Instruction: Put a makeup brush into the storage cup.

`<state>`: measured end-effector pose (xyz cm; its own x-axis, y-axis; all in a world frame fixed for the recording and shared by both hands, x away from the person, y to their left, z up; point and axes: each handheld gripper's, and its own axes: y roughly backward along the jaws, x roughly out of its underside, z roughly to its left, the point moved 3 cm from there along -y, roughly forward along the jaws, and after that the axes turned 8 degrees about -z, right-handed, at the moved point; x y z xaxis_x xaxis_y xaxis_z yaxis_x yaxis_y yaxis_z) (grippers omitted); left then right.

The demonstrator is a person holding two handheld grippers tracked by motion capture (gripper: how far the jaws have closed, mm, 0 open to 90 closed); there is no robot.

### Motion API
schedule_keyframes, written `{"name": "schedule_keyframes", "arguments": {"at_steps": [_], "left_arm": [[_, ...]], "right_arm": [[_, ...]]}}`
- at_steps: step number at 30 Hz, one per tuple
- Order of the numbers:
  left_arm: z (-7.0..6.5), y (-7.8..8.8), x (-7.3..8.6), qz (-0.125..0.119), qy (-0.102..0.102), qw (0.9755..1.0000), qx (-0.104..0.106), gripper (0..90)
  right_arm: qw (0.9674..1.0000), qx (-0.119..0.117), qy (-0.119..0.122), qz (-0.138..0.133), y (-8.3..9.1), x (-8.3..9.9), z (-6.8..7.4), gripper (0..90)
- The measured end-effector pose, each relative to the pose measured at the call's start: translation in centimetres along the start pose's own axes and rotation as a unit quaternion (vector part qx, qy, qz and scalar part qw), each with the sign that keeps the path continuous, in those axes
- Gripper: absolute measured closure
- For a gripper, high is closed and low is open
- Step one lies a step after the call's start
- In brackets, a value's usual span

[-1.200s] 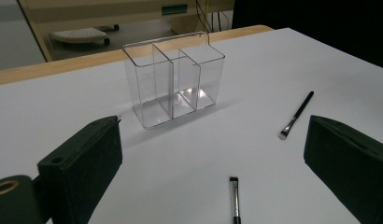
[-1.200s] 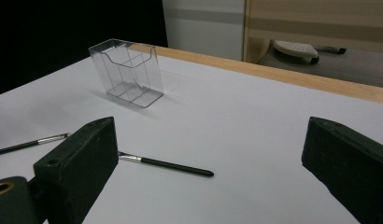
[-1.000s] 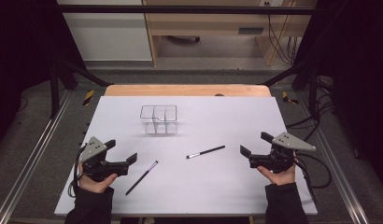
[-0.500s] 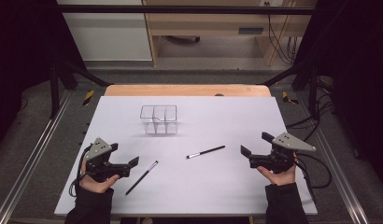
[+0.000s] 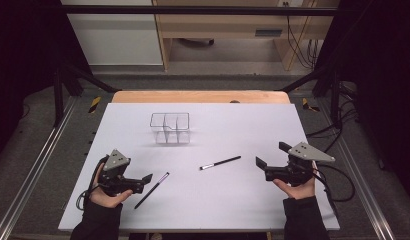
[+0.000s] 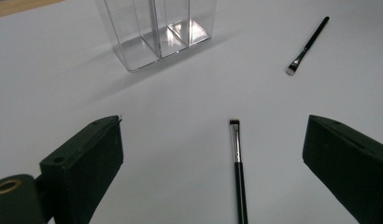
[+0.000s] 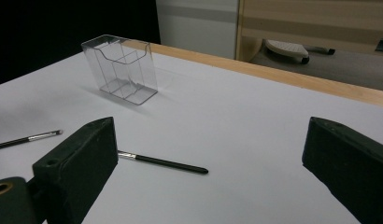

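Left gripper view: the left gripper [image 6: 213,163] stands with its jaws spread wide and nothing between them but table. A thin black brush [image 6: 237,168] lies flat on the white table [image 6: 63,84] in the gap between the jaws, nearer the right-hand jaw, its bristle tip pointing away from the gripper and its handle running off the bottom edge. Neither jaw touches it. A second brush [image 6: 307,46] lies farther off, up and to the right, with its bristle end toward the gripper. A clear plastic organizer [image 6: 154,30] with upright dividers stands ahead, at the top of the view.

High view: the left gripper [image 5: 143,180] is held low over the near left part of the table, its jaw tips just beside the upper end of the near brush [image 5: 152,190]. The right gripper [image 5: 263,162] is held at the near right, jaws wide and empty, pointing toward the second brush [image 5: 220,163], which lies near it but apart, at the middle of the table. The organizer [image 5: 170,128] stands beyond both brushes.

Right gripper view: the second brush [image 7: 164,162] lies between the jaws, close to the left-hand one.
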<state>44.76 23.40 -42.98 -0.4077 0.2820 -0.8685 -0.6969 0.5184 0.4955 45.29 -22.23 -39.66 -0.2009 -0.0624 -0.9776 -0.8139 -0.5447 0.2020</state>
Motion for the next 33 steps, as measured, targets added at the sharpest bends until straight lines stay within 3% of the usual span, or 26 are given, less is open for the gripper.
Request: {"name": "schedule_keyframes", "arguments": {"at_steps": [12, 22, 33], "left_arm": [[-1.1, -1.5, 0.6, 0.054, -0.022, 0.9982, 0.015, 6.3], [-1.6, -2.5, 1.4, 0.090, -0.035, 0.9953, 0.008, 11.8], [-1.9, -3.4, 2.4, 0.133, -0.050, 0.9897, 0.008, 19.8]], "right_arm": [[1.0000, -0.003, -0.002, -0.002, 0.0, -0.1, 0.1, 3.9], [1.0000, -0.005, -0.002, 0.003, -0.1, 0.0, 0.1, 3.9], [1.0000, -0.007, -0.002, 0.007, -0.2, 0.1, 0.2, 3.8]]}}
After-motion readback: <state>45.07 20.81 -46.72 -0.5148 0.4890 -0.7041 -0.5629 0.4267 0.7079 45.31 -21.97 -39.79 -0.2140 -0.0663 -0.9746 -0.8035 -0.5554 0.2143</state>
